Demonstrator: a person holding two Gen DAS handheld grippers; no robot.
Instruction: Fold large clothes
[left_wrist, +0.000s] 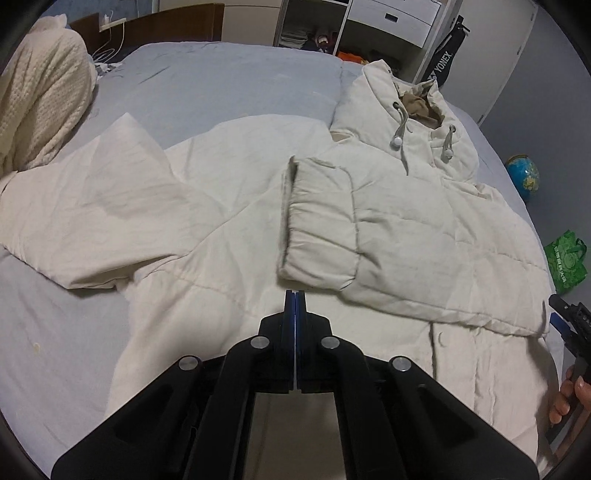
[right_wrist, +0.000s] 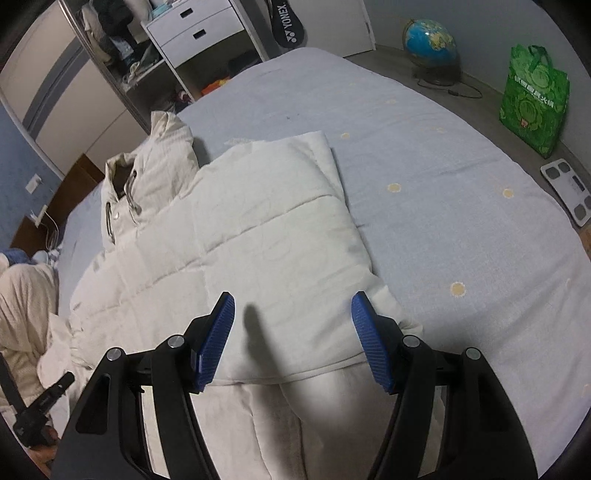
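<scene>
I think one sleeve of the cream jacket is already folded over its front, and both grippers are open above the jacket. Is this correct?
Not fully. The sleeve is indeed folded over the front of the cream jacket, and the right gripper is open above it. But the left gripper is shut, not open: the left wrist view shows its two pads pressed together with nothing between them.

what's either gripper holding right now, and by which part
Nothing is held. The left gripper is shut on nothing above the jacket; the right gripper is open over the folded sleeve, its pads not pressing it.
</scene>
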